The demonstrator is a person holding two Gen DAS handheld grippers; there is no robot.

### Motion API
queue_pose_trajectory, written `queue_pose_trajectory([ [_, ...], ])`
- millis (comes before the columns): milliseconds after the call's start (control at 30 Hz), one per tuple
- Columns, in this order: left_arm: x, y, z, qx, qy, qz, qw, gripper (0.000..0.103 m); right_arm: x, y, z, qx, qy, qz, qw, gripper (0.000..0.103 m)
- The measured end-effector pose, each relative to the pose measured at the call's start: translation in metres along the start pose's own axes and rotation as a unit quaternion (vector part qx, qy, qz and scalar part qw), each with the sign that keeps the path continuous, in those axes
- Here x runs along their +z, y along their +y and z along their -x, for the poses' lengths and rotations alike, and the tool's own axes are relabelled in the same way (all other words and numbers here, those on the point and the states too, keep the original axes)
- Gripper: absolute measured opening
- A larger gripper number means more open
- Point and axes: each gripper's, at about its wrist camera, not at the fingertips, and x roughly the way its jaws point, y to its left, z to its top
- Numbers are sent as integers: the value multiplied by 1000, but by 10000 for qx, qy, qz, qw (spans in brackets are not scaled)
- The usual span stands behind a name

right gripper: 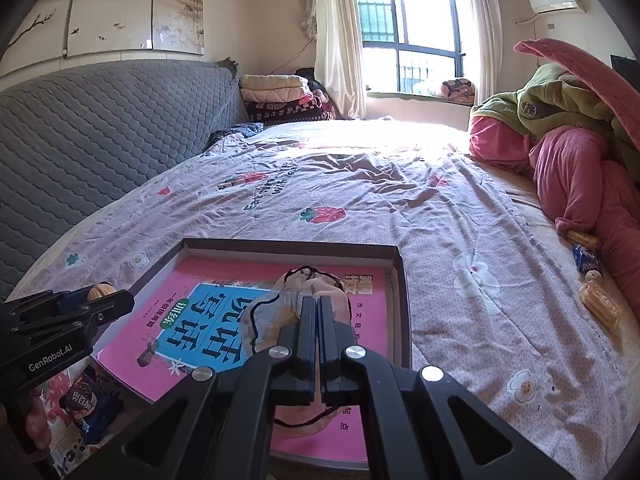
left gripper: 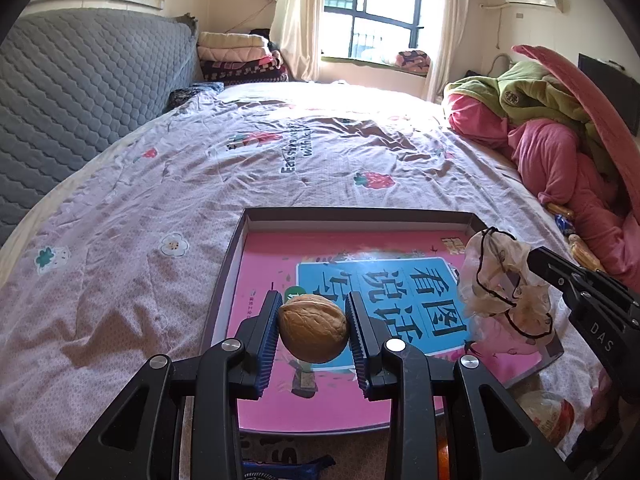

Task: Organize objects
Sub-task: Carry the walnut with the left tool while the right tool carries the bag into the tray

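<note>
Walnut point(left gripper: 313, 329), whole and in its shell, held clear of the bed between the ribbed pads of the left claw point(left gripper: 313, 330), the jaws narrowed onto its two sides; in the left wrist view it hangs over the near-left part of a shallow dark-rimmed box lid point(left gripper: 360, 214). Flat in the lid lies a pink book point(left gripper: 264, 264) with a blue title panel. At 3 o'clock from the walnut, the right claw point(right gripper: 318, 304) is pressed fully together on a crumpled translucent drawstring pouch point(right gripper: 316, 284) edged with black cord, which hangs above the right half of the lid. Lid and book rest on a floral bedsheet point(left gripper: 160, 184); in the right wrist view, wrapped snacks point(right gripper: 600, 308) lie at 3 o'clock near a heap of pink and green bedding point(right gripper: 568, 160), and a dark blue snack packet point(right gripper: 90, 408) lies at 8 o'clock below the left claw. Step in hand, as judged: both items carried together over the lid, neither yet set down. The next move probably calls for lowering each close to the book's cover before release, since a round walnut dropped onto a smooth cover would likely roll toward the rim, while the light pouch may cling to the pads as they part.
</note>
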Motion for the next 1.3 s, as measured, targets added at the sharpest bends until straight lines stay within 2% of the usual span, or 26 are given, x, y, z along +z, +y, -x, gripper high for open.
queue_pose_trajectory([
  [267, 3, 7, -25, -21, 237, 65, 9997, 33, 2, -2, -9, 7, 86, 68, 9999, 1],
  [667, -6, 12, -52, -56, 775, 117, 9969, 33, -13, -11, -29, -17, 546, -54, 9985, 1],
  [1100, -13, 9, -59, 27, 1017, 34, 9948, 33, -23, -16, -27, 17, 756, -205, 9969, 3],
  [1300, -14, 5, -56, 73, 986, -29, 9951, 35, -24, -17, -25, 15, 779, -263, 9966, 3],
])
